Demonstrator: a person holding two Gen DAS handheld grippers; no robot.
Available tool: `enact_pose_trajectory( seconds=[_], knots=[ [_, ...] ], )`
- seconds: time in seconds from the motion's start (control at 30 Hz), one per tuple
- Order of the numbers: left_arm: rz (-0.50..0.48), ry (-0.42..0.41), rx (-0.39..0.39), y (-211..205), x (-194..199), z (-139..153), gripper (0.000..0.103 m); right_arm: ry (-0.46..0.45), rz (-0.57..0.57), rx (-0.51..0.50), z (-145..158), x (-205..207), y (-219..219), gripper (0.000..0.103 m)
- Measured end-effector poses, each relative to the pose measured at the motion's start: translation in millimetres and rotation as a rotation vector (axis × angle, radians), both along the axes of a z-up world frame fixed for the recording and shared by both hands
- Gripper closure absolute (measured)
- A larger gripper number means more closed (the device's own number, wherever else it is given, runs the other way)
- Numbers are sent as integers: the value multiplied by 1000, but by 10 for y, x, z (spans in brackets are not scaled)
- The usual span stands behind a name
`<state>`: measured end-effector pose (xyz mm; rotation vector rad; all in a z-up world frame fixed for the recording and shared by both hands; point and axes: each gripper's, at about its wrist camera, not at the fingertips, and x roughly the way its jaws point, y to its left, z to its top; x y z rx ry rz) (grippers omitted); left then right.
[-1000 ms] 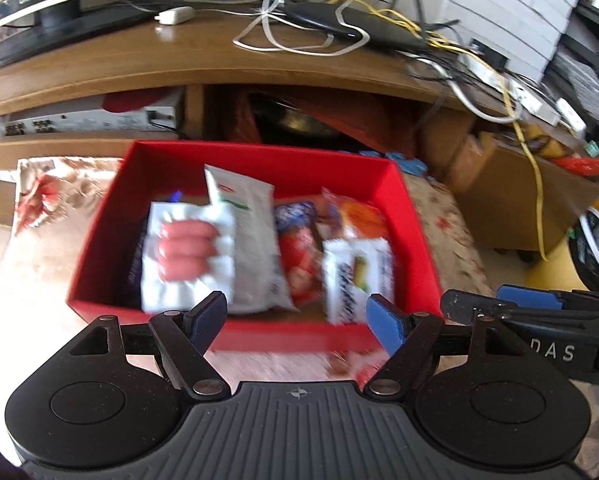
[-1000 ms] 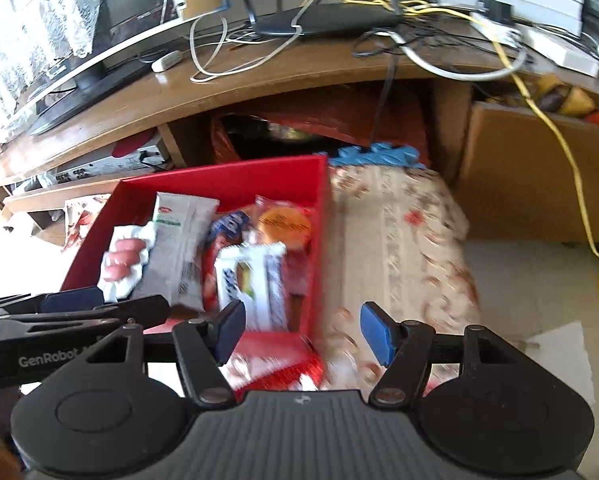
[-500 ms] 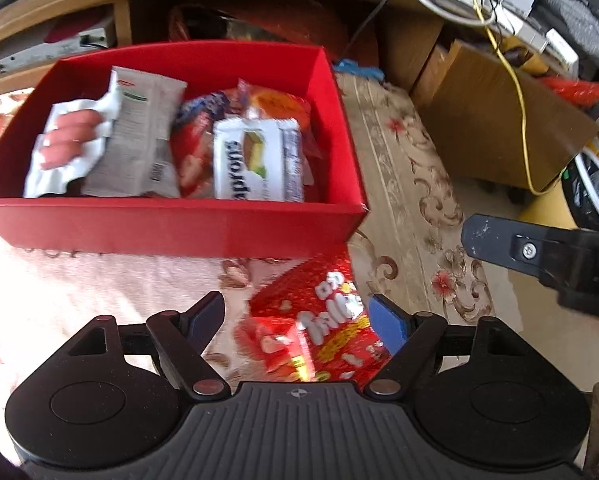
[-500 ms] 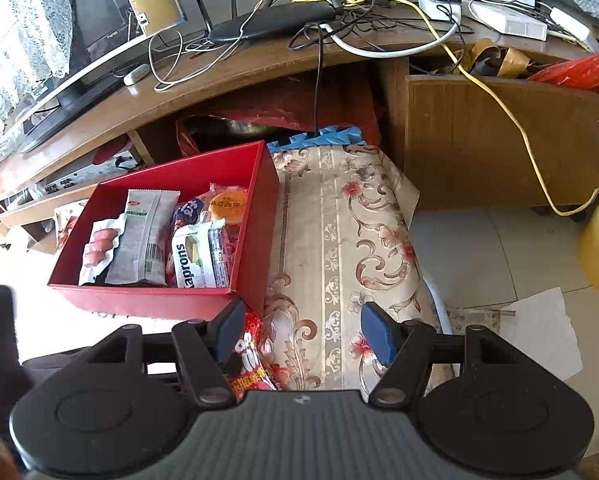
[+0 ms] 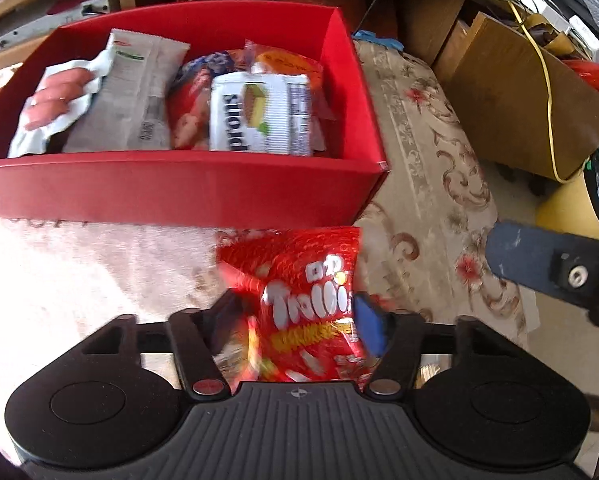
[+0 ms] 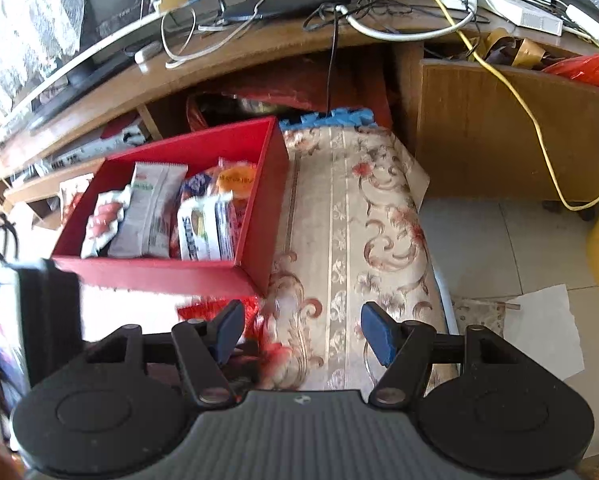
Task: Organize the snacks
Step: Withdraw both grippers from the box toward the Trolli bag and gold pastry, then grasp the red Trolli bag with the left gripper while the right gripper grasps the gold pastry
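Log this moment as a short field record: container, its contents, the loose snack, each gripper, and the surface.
container: red box, open top, on the patterned cloth
contents: sausage pack, grey-white packet, white wafer pack, red and orange bags behind it
loose snack: red Trolli bag, outside the box, in front of its near wall
left gripper: fingers have just been closing, Trolli bag between them, pressed on both sides
right gripper: open, nothing between its fingers, over the cloth
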<state>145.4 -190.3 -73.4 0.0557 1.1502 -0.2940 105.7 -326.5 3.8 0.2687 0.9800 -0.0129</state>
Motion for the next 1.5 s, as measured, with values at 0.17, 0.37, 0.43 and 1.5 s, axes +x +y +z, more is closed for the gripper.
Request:
enact_pose_trajectory(
  seconds=[0.17,0.37,0.43,1.5],
  knots=[
    [-17,-11,43,370,-84,39,44,65,44,-34,-185,-103,184,41],
    [-11,0,34,787,-197,89,44,143,75,-39,-382,-280,391,41],
    [1,13,6,872,-191,84,44,162,59,9,-396,-363,395,41],
    [-39,-18,-8,871,-139,-19,18,193,114,-162,-694,-82,840,60]
  ],
)
